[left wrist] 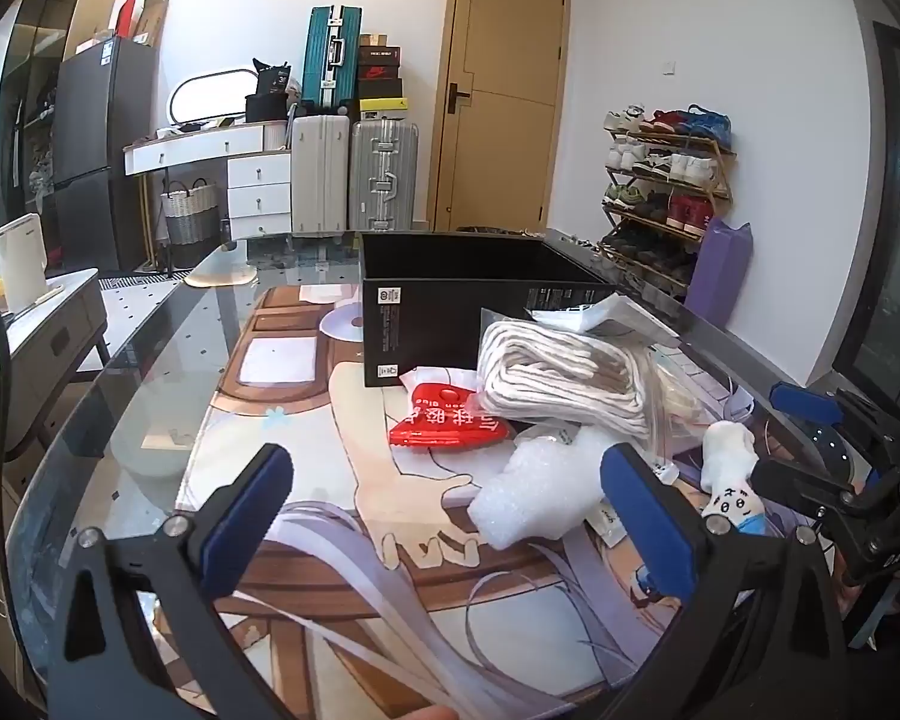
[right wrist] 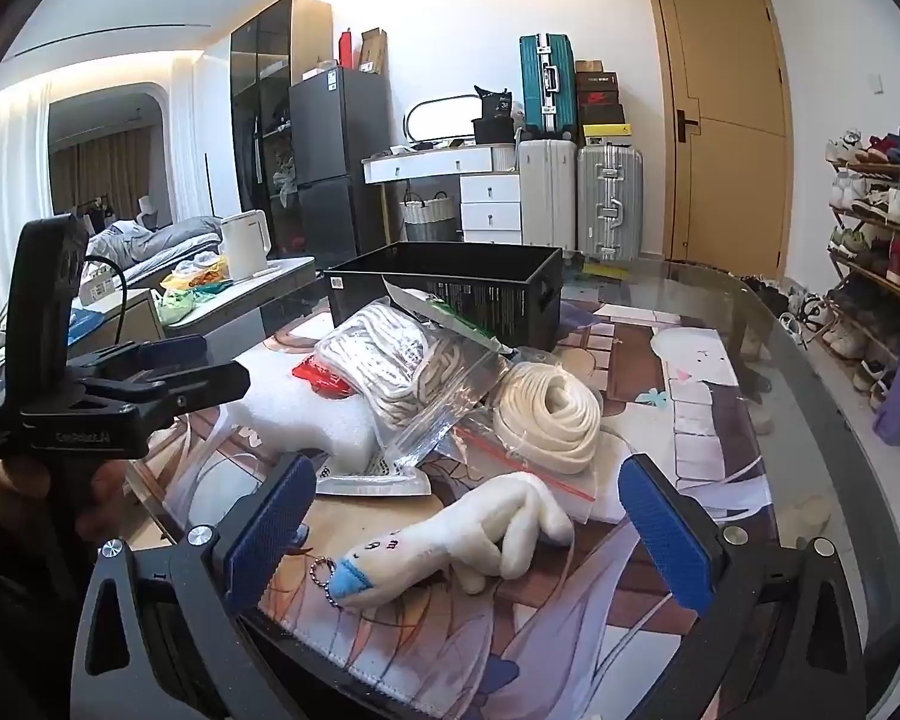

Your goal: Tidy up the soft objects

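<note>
Both the left gripper [left wrist: 450, 504] and right gripper [right wrist: 465, 516] hover with jaws spread wide, holding nothing.

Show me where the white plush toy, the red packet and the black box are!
white plush toy [right wrist: 450, 546]: right wrist view, on its body.
red packet [left wrist: 447, 423]: left wrist view, on its printed face.
black box [left wrist: 444, 312]: left wrist view, on its front wall.

On my left gripper's [right wrist: 168, 381] black frame I read "GenRobot.AI"; the plush's [right wrist: 450, 546] face shows "8 m".

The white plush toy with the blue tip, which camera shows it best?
Right wrist view: the white plush toy with the blue tip lies whole between the open tongs. Left wrist view shows it small, partly hidden.
</note>
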The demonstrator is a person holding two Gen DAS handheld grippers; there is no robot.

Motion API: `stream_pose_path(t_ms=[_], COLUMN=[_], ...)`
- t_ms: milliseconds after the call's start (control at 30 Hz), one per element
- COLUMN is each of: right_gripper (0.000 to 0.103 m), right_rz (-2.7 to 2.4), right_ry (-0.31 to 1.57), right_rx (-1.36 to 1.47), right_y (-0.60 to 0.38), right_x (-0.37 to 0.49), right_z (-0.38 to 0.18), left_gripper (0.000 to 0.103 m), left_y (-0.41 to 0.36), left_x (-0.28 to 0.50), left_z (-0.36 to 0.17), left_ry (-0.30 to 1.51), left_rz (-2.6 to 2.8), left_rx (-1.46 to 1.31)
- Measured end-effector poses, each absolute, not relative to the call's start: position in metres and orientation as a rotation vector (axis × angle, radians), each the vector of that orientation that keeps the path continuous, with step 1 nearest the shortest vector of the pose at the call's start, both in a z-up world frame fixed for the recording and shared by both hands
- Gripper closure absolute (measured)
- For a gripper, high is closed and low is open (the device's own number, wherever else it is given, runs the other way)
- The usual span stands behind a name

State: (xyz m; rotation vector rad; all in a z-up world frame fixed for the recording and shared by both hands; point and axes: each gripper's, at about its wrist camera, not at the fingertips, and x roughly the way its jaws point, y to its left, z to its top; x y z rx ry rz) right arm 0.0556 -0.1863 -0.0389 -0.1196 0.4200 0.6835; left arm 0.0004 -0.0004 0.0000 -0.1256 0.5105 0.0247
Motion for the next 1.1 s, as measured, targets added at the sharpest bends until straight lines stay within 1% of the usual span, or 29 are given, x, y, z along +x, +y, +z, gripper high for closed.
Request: stream_pose_path(t_ms=[267, 333, 1100], right_gripper=[0.0, 0.0, 0.0], right_rz=[0.697, 0.701, 0.704], right_ry=[0.443, 0.436, 0.404], right_rx=[-0.111, -0.118, -0.109], right_y=[-0.189, -0.185, -0.183], right_x=[0.057, 0.055, 0.051], right_z=[-0.035, -0.035, -0.034], left_gripper=[0.0, 0.0, 0.0], left_y=[-0.001, -0.003, -0.003], left_x=[-0.015, -0.001, -0.001], left_z=[0.004, 0.002, 0.001], left_ry=[0.481, 0.499, 0.471], left_rz=[0.019, 0.021, 0.054], left_rx=[-0.117, -0.113, -0.103])
